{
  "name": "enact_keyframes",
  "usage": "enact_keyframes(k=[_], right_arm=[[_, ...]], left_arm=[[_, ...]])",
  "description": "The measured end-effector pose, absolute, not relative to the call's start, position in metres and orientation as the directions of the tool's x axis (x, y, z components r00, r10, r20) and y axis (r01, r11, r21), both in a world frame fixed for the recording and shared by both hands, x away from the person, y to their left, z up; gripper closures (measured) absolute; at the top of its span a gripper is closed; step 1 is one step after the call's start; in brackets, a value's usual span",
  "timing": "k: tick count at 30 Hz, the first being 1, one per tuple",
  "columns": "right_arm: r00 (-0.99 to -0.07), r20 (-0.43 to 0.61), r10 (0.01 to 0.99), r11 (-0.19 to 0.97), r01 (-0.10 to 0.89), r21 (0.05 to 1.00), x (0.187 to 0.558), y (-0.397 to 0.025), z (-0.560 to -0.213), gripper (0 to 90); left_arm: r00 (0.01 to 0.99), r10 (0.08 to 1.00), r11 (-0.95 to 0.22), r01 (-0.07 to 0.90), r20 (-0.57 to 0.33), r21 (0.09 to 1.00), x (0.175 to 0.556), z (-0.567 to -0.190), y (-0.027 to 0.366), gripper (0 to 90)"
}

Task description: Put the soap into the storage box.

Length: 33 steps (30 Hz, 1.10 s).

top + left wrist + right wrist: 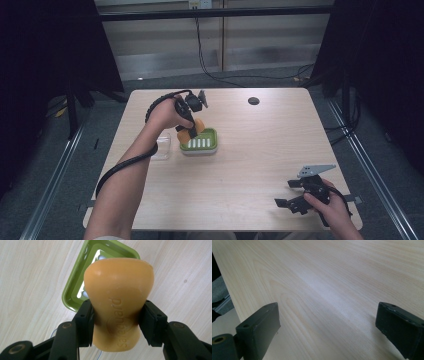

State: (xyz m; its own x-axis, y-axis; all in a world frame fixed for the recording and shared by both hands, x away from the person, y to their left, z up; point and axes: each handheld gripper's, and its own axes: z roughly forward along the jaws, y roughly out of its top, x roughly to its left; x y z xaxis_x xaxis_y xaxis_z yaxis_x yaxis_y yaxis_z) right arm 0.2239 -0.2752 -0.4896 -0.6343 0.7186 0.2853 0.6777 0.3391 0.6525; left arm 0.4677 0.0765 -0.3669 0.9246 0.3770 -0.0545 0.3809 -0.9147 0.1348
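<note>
While your left gripper (116,322) clamps the orange soap bar (118,300) tightly between its jaws, you hold it just above the green soap dish (200,141), left of the table (260,150) centre. Your right gripper (295,192) rests near the front right corner, jaws wide apart and empty.

The person's left forearm (131,165) runs up from the bottom left of the high view to the frame's centre-left, where the left hand (165,114) tips the left gripper (190,131) downward. In the left gripper view its jaws press in on both sides of an orange soap bar (118,306). At the lower right of the high view the right hand (331,206) holds the right gripper (283,197) low over the worktop (260,150), jaws spread wide apart and pointing left.
</note>
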Motion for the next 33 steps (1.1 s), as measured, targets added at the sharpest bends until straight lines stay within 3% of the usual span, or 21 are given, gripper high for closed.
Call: enact_keyframes(k=[33], right_arm=[[-0.632,0.281,0.723,0.335,0.675,0.658,0.224,-0.277,-0.488,5.1]], left_arm=[[0.937,0.347,-0.928,0.348,-0.033,0.136,0.478,-0.379,0.07,49.9]])
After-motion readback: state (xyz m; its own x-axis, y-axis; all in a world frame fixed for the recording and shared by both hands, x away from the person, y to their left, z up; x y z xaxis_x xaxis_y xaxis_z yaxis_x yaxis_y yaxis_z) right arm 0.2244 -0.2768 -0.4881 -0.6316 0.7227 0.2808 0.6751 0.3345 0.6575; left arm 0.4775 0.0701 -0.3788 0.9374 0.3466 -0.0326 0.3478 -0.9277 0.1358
